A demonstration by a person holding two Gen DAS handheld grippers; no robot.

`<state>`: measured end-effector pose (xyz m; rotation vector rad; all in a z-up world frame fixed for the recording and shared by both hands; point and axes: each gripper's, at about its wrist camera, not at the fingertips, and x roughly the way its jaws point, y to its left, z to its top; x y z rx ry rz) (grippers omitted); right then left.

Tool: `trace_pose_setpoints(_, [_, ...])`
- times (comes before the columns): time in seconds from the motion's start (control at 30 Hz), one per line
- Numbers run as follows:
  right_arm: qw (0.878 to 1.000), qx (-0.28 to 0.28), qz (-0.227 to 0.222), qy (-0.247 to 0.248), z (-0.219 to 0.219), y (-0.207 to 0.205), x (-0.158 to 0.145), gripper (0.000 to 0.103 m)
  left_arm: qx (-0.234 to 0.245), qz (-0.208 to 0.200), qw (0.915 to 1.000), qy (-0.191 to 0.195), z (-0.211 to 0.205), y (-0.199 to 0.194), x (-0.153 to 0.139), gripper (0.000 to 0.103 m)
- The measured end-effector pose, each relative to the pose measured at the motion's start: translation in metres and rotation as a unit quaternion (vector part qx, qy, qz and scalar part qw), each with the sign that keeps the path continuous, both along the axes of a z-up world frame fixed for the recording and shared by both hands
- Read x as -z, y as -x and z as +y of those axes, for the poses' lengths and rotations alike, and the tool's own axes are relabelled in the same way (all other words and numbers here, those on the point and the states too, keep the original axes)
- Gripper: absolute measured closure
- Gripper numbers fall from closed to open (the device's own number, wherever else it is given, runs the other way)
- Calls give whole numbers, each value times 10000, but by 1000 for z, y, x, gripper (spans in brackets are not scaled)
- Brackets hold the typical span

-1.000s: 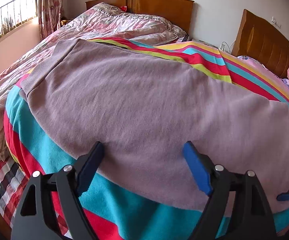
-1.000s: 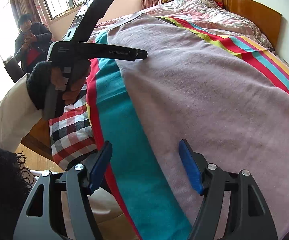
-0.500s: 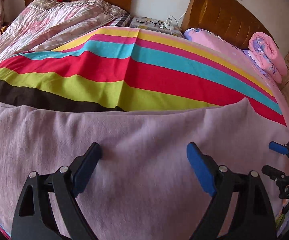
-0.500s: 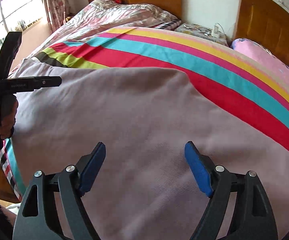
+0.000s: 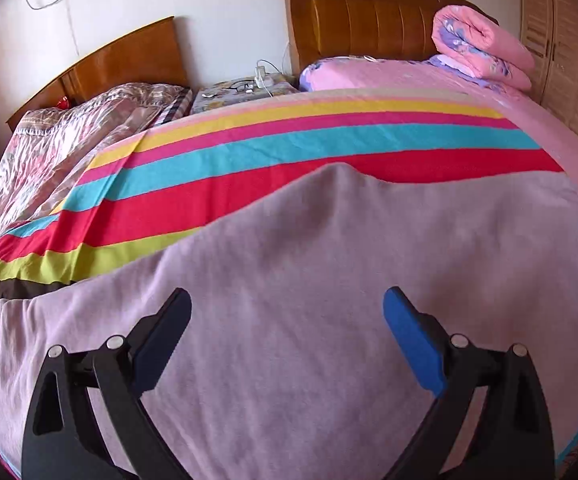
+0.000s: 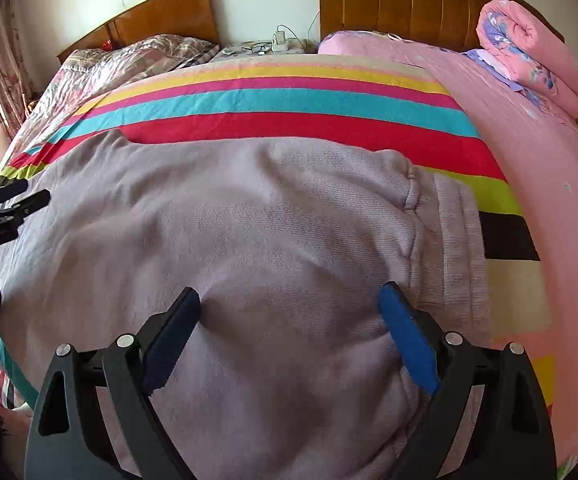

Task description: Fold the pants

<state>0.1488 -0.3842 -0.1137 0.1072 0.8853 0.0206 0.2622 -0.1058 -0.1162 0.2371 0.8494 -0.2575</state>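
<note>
So the pants [image 6: 249, 240] are lying spread out on the bed, on top of the striped blanket [image 5: 289, 152], taking up most of the near half. They're a soft mauve knit. In the right wrist view the ribbed waistband [image 6: 461, 248] sits toward the right side of the bed, close to where the stripes give way to the pink sheet [image 6: 529, 140]. The rest runs off to the left, and the near edge looks like it reaches the bed's front edge.

How far along? Looks to me like one fold is already in: it reads as a single thick slab, with no separate legs showing, so I'd guess the legs are stacked on each other. Can't swear to it though, the fabric is lumpy and I can't see the leg ends. Still long from end to end, so the crosswise folds are what's left.

Both claws are empty. The left claw [image 5: 285, 340] hovers over the middle of the fabric with its jaws wide; they've just been opening, nothing pinched. The right claw [image 6: 289, 336] is over the waistband end, also wide after just opening, with cloth bunched up under and between the pads but not squeezed as far as I can tell.

Further back there's a rolled pink quilt [image 6: 529, 52] by the headboard [image 5: 369, 16], well clear.
</note>
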Motion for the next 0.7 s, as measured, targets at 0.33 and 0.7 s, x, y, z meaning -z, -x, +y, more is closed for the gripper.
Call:
trace_pose_setpoints(0.33, [9739,1111,-1025,-1692,-84,119,-4,15,-394,-62,9991,139,2,12,-11,7])
trace_pose_setpoints(0.7, [9536,711,-1186,-2675,-67,113,13,27,932,-86,9954,-221,-105,78,5,6])
